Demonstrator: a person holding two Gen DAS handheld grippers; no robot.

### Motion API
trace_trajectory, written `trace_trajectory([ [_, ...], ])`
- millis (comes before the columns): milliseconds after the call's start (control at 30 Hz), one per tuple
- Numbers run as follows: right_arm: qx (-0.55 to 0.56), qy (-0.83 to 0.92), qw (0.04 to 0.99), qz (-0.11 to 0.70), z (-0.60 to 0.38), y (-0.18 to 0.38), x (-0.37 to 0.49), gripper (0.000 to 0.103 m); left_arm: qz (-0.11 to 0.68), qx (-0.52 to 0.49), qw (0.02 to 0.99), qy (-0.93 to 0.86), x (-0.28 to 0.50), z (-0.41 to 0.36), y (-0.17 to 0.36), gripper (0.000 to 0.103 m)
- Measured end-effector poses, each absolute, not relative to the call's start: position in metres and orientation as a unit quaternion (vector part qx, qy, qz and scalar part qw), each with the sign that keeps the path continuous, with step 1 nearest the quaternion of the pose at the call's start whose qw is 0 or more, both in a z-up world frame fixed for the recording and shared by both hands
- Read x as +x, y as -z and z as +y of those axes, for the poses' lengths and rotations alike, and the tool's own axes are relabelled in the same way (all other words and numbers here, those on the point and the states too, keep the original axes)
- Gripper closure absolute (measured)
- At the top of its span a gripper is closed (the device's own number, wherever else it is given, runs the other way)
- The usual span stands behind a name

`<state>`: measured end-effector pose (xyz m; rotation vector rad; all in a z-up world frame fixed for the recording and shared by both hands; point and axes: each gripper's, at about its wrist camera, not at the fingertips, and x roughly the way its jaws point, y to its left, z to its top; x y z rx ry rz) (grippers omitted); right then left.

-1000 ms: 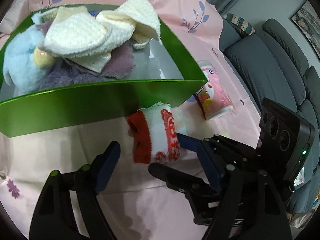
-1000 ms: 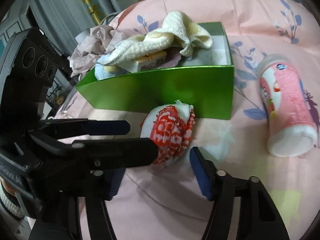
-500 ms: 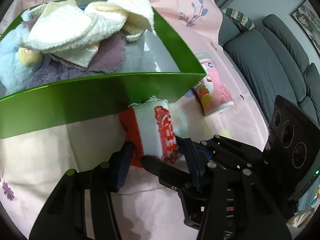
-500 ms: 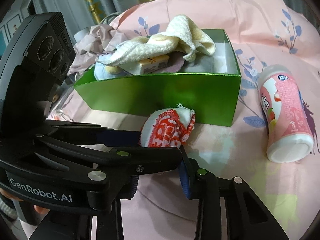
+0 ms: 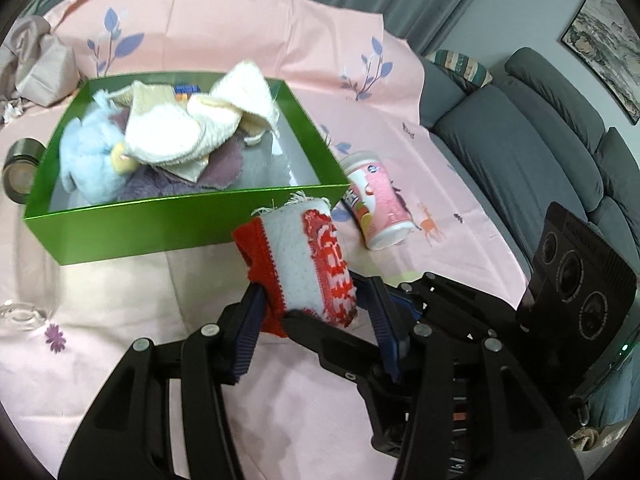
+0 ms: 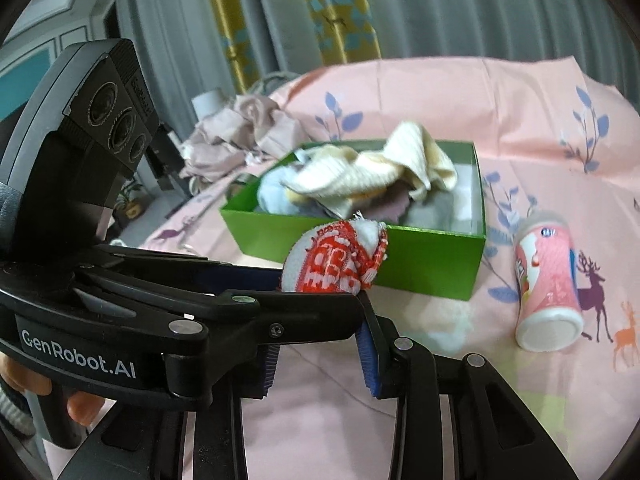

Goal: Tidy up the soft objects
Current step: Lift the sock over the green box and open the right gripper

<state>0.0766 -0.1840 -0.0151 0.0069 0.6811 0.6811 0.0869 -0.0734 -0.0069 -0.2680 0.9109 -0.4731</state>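
Observation:
A rolled red-and-white knitted cloth [image 5: 300, 264] hangs above the pink tablecloth, just in front of the green box [image 5: 160, 220]. My left gripper [image 5: 312, 320] is shut on the cloth's lower part, a blue pad on each side. My right gripper [image 5: 352, 308] comes in from the right and is shut on the same cloth. In the right wrist view the cloth [image 6: 336, 256] sits past my right gripper [image 6: 320, 352], and the left gripper [image 6: 280, 284] crosses in front of it. The green box [image 6: 420, 264] holds cream towels [image 5: 192, 128], a pale blue plush [image 5: 92, 160] and purple fabric.
A pink canister [image 5: 376, 208] lies on its side right of the box, also seen as the canister [image 6: 548, 276]. A metal tin [image 5: 20, 168] and a clear glass [image 5: 20, 316] sit at the left. Crumpled mauve fabric [image 6: 240, 132] lies behind the box. A grey sofa [image 5: 540, 140] stands right.
Both grippers closed on the red-and-white cloth where it lay beside the box, then rose with it. The cloth now hangs off the tablecloth.

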Motion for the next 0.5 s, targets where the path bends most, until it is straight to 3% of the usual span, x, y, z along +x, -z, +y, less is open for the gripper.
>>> trace_trajectory([
  [500, -0.002, -0.336, 0.904, 0.264, -0.173, -0.042, 0.074, 0.067, 0.376, -0.097, 0.895, 0.222, 0.096, -0.062, -0.053, 0.054],
])
